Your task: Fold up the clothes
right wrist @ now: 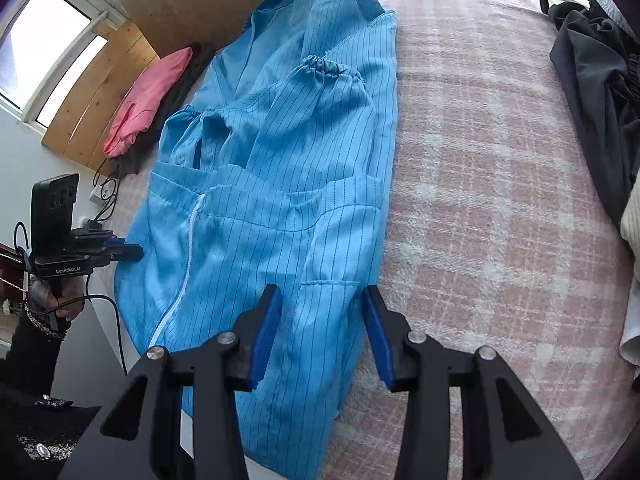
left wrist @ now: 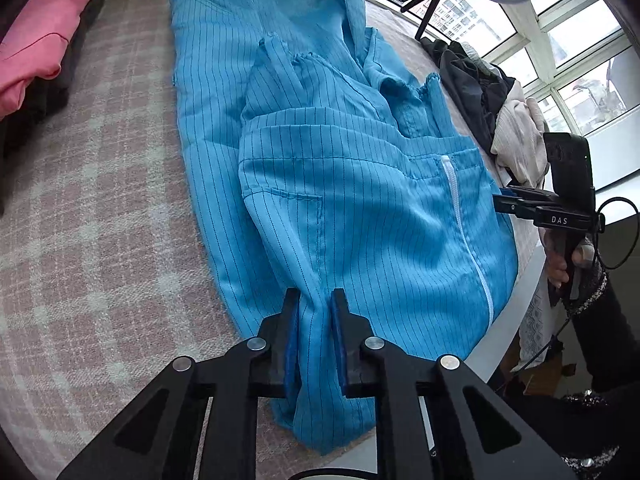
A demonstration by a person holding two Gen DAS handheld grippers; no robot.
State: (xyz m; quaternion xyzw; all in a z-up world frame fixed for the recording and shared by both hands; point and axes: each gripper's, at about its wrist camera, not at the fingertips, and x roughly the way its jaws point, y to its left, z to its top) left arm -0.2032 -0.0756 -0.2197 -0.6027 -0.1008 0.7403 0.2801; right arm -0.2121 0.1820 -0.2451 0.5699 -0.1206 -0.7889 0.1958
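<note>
Left gripper (left wrist: pixel 315 332) tilted downward, fingers clamping blue garment (left wrist: pixel 360 208) fold, right gripper (right wrist: pixel 322 332) fingers spread above it

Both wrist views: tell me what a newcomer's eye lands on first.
The blue striped garment with its white zipper fills the middle, spread along the pink checked surface. The left tongs pinch a fold at its near edge; the right tongs stand open over the other near corner. A pink cloth lies at the far left, dark clothes at the far right.

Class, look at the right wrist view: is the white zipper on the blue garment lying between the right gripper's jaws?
No, the white zipper runs left of them.
</note>
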